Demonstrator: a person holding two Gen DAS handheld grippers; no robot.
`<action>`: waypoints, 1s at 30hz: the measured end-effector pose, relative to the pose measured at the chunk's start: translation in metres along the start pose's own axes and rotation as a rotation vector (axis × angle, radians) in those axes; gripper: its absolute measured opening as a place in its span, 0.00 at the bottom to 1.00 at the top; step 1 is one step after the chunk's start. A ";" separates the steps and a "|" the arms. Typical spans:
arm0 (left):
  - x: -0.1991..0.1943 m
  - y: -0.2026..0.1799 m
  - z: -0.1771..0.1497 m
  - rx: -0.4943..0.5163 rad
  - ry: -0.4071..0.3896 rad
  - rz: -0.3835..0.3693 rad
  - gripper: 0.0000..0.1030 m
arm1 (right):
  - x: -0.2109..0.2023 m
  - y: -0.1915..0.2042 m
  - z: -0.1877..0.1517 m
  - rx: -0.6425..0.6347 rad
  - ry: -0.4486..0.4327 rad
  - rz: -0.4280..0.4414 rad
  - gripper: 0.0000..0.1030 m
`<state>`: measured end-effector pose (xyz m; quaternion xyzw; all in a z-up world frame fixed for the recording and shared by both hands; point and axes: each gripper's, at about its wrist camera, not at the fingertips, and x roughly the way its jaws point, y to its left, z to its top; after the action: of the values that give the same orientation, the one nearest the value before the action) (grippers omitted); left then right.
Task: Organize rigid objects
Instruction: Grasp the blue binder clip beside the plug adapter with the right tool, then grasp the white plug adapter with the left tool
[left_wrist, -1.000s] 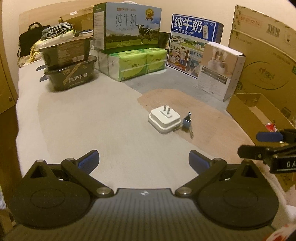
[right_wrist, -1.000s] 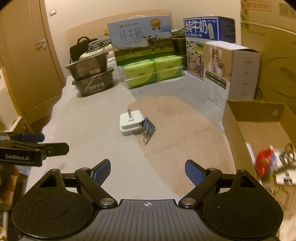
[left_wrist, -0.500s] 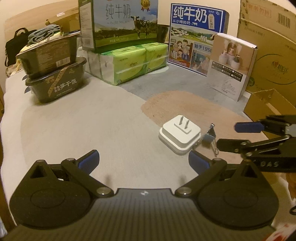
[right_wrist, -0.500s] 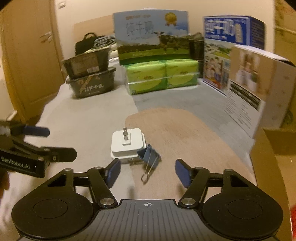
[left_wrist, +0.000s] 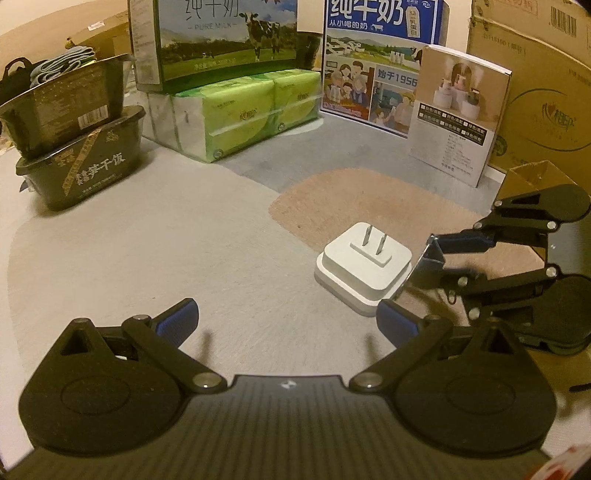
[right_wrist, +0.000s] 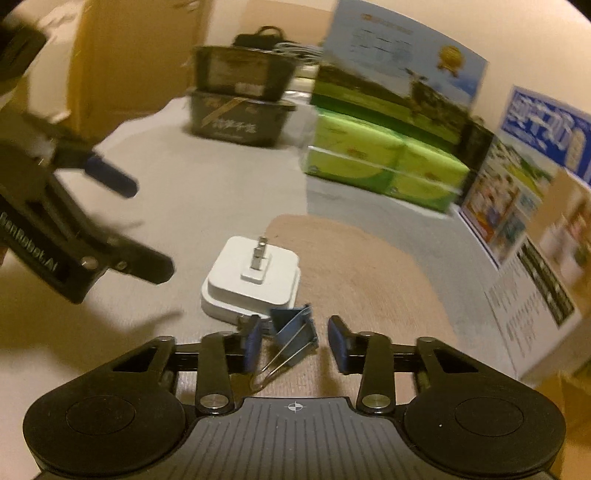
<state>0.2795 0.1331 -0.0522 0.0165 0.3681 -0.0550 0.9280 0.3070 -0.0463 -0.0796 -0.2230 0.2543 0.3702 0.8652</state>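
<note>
— What have you got hold of?

— The clip (right_wrist: 293, 328), low and centre in my right view, touching the near corner of the white plug (right_wrist: 251, 273). My right hand-held gripper (right_wrist: 291, 341) is closing on it with the clip between the pads. In that view one pad is on it and the other shows a sliver of gap. From the left view, at mid right, both pads look to be on the blue body. My left hand-held gripper (left_wrist: 286, 314) is spread wide with nothing in it, low in the frame.

— How will it handle?

— I'd say light, stiff and springy. It's painted steel, so probably a bit slick. The wire handles lie towards me and could swivel, so I'd take the folded blue body across its flat sides, not the wires. The plug looks like hard plastic and a little heavier. Its prongs point up, so I'd grip its sides.

— And underneath?

— A soft rug (left_wrist: 147, 258), pale with a tan patch. It should give a little and stop things sliding. Milk boxes (left_wrist: 221, 37), green packs (left_wrist: 258, 107) and black tubs (left_wrist: 85, 166) line the top of the frame, well apart from the clip. A carton (left_wrist: 532, 177) sits at right.
</note>
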 end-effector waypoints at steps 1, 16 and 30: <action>0.001 0.000 0.000 0.003 0.000 -0.002 0.99 | 0.000 0.000 0.000 -0.010 0.000 -0.007 0.23; 0.026 -0.040 0.015 0.256 -0.065 -0.078 0.96 | -0.034 -0.039 -0.002 0.239 -0.012 -0.087 0.22; 0.062 -0.050 0.028 0.317 0.032 -0.196 0.66 | -0.039 -0.045 -0.016 0.315 0.002 -0.091 0.22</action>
<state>0.3375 0.0762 -0.0742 0.1276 0.3694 -0.2022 0.8980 0.3137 -0.1040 -0.0596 -0.0962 0.2999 0.2858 0.9050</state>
